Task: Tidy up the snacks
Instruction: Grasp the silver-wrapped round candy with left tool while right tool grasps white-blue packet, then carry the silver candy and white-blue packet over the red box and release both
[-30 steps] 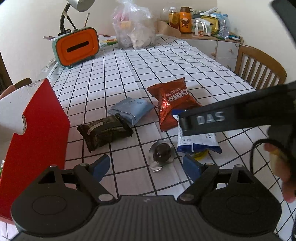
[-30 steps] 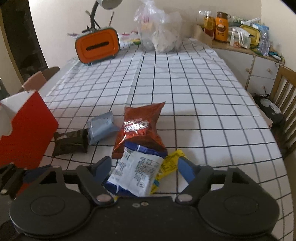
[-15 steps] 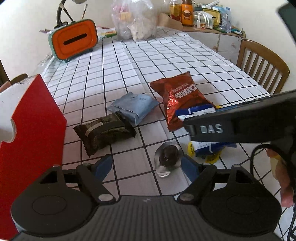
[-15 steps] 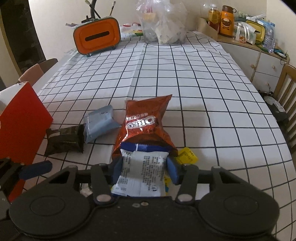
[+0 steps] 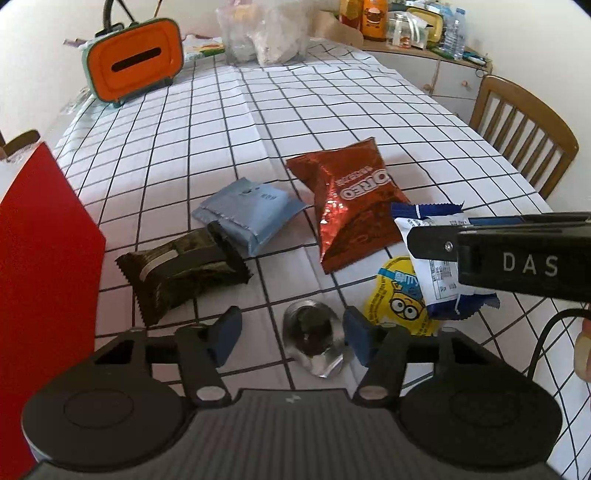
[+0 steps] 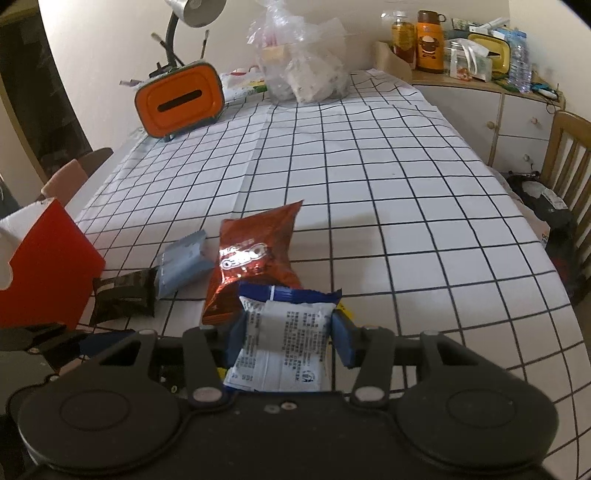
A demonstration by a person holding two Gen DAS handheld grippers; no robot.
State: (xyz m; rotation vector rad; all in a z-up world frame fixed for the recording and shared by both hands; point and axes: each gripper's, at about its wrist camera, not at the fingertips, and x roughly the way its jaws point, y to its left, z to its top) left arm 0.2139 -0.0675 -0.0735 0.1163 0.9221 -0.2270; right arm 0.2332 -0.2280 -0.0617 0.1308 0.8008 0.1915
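My left gripper (image 5: 290,332) hangs low over the table, its jaws closing around a small round snack in clear wrap (image 5: 312,336). The right pad is close to it and the left pad stands apart. My right gripper (image 6: 288,334) is shut on a white-and-blue packet (image 6: 284,332), also seen as the white-and-blue packet (image 5: 439,280) under that gripper's black bar. On the checked cloth lie a red Oreo bag (image 5: 351,214), a light blue packet (image 5: 247,210), a dark packet (image 5: 177,273) and a yellow packet (image 5: 399,302).
A red cardboard box (image 5: 40,277) stands at the left edge. An orange tissue box (image 5: 135,59) and a clear plastic bag (image 5: 266,33) sit at the far end. A wooden chair (image 5: 524,129) stands at the right, beside a cabinet with bottles (image 6: 428,40).
The right gripper has closed on the white-and-blue packet and drawn it off the yellow one. The left gripper has come closer to the round snack and its jaws have narrowed.
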